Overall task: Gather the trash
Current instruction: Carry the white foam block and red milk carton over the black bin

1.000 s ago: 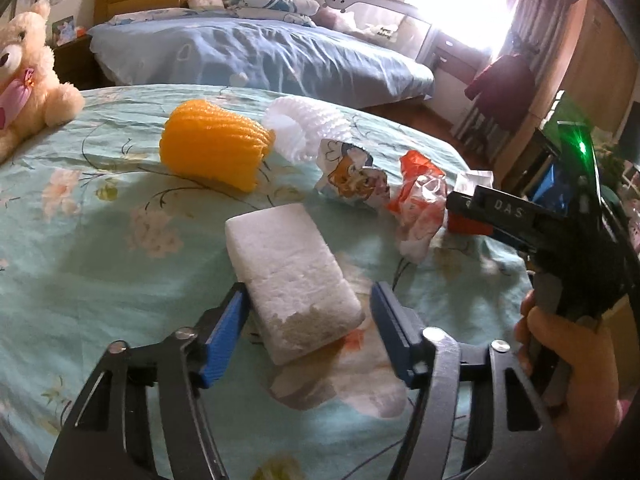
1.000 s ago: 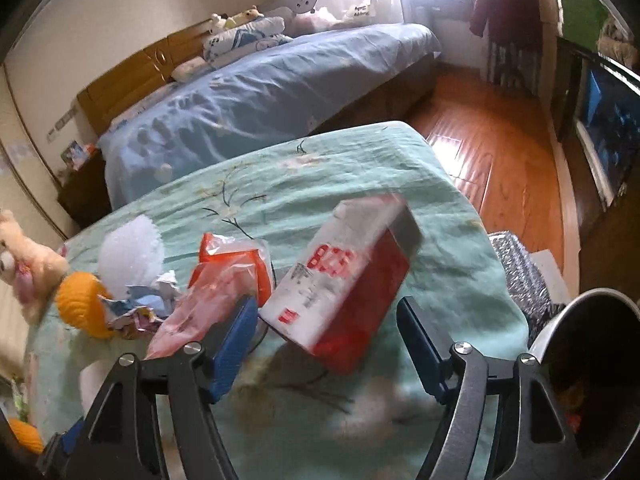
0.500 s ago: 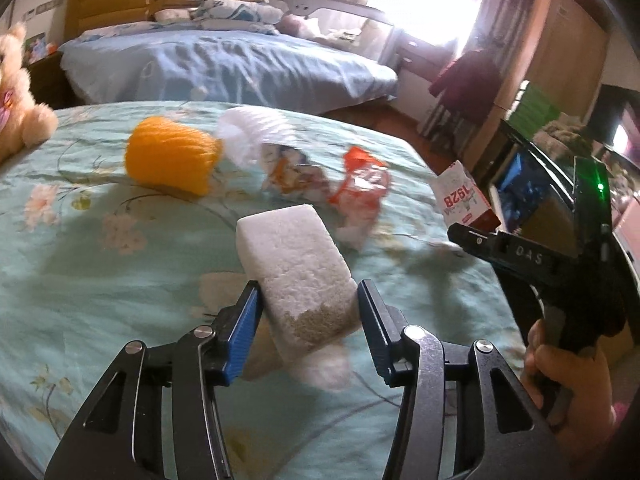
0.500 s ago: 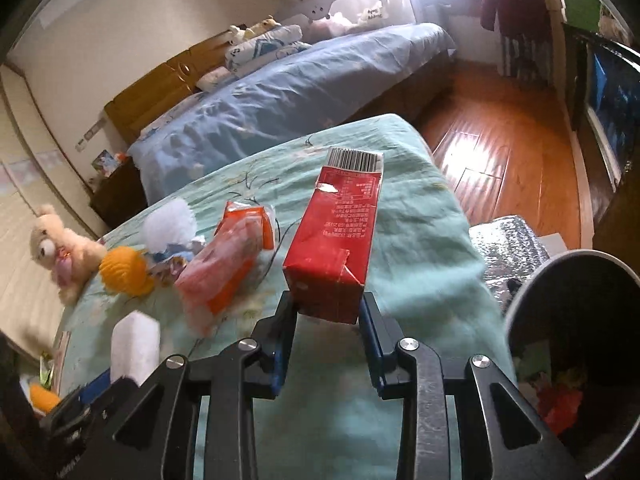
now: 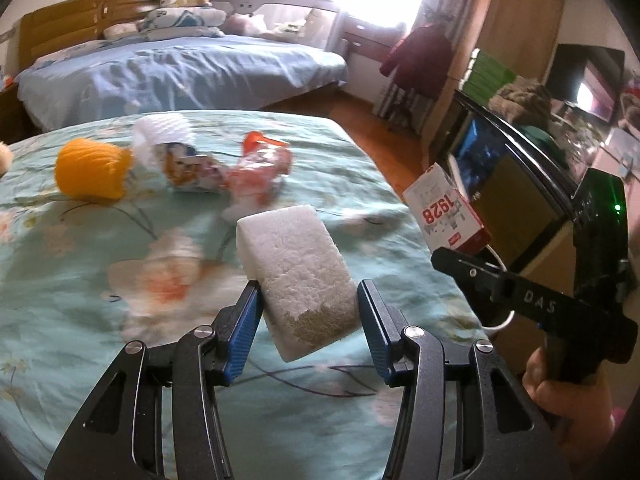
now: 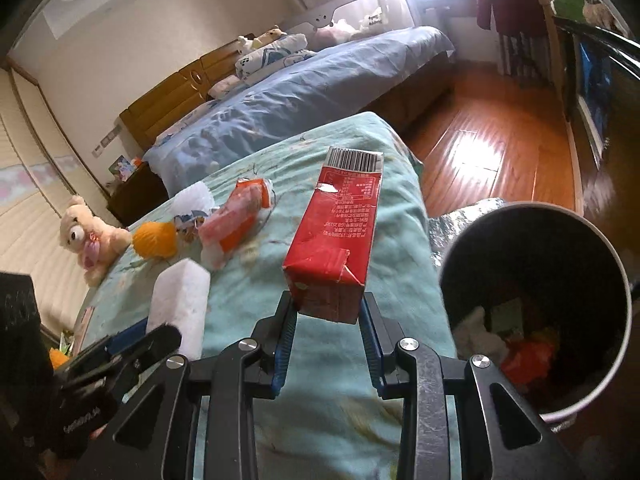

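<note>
Trash in both claws. Foam block (image 5: 298,276), white, speckled at its near end, sits between the blue pads of the left gripper (image 5: 310,328); jaws closed onto its sides, block lifted above the green flowered bedspread (image 5: 80,280) and sticking out forward past the fingertips. Same block seen from the right wrist camera at lower left (image 6: 180,304).

Red carton (image 6: 338,236) clamped at its near end by the right gripper (image 6: 328,336); jaws narrow, pads pressed on both sides. Carton points away from the claw, barcode end far, held in the air over the bedspread's right edge. From the left wrist view the carton (image 5: 446,214) shows its white face with red numbers, off to the right of the foam block.

Trash can (image 6: 612,264), round and dark inside, just right of the carton, lower down on the floor; scraps of red and white lie in it.

Left on the bedspread, far side: orange foam net (image 5: 90,172), white foam net (image 5: 162,134), crumpled printed wrapper (image 5: 192,170), red-and-white wrapper (image 5: 258,172), close together in a row. Teddy bear (image 6: 90,236) at far left.
</note>
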`<state>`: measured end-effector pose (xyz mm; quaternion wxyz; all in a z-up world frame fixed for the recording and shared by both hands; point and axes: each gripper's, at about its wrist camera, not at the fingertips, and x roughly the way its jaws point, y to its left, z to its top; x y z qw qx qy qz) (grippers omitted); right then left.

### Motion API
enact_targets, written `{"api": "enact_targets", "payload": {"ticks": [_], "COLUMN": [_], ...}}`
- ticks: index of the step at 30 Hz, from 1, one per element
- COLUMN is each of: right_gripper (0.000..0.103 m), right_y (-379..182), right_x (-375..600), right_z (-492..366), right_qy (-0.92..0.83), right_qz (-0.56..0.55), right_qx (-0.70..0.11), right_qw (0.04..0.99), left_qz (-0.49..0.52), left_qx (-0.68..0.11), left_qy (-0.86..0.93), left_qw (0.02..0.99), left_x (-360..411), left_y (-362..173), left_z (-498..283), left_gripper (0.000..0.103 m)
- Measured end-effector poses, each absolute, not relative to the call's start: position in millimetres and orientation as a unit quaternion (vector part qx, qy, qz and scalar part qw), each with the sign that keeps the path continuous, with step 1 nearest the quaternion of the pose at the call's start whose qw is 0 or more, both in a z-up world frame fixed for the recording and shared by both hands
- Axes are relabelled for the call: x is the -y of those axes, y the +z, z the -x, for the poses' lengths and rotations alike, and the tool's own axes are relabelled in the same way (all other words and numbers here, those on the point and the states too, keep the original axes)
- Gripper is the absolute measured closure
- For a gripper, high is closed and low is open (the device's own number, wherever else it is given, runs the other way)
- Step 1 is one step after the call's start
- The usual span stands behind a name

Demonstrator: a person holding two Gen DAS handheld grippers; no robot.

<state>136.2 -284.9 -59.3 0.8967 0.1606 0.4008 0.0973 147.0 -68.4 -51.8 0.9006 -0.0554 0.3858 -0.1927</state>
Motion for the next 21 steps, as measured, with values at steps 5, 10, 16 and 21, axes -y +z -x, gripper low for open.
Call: {"api": "enact_targets", "payload": {"ticks": [5,10,16,21], "right_gripper": [0.071,0.071,0.071,0.071], "right_y": [-59.6,-60.8,-63.1,-66.0], "right_x": [303.2,322.8,342.4,361.7], "right_z": [-118.8,-104.7,-92.2,-85.8], "right_qy": [0.086,0.073,0.057,0.042], "right_qz": [-0.171,-0.181,-0.192,-0.202], "right_qx": [-0.397,-0.394,-0.391,-0.389], "right_qw": [0.898,0.898,0.898,0.898], "left_qz": [0.039,0.027,0.014,0.0], "left_qx": [-0.387,-0.389,-0.394,-0.395], "left_qy": [-0.215,-0.235,-0.257,-0.269], "left_qw": [0.896,0.89,0.882,0.878], "left_x": [92.4,115.5,140.7,162.9], "left_y": [-49.5,-48.3,-49.3,-49.0], "left_z": [-139.6,-134.7,-131.2,-129.9], "left_gripper": [0.055,0.055,0.055,0.055]}}
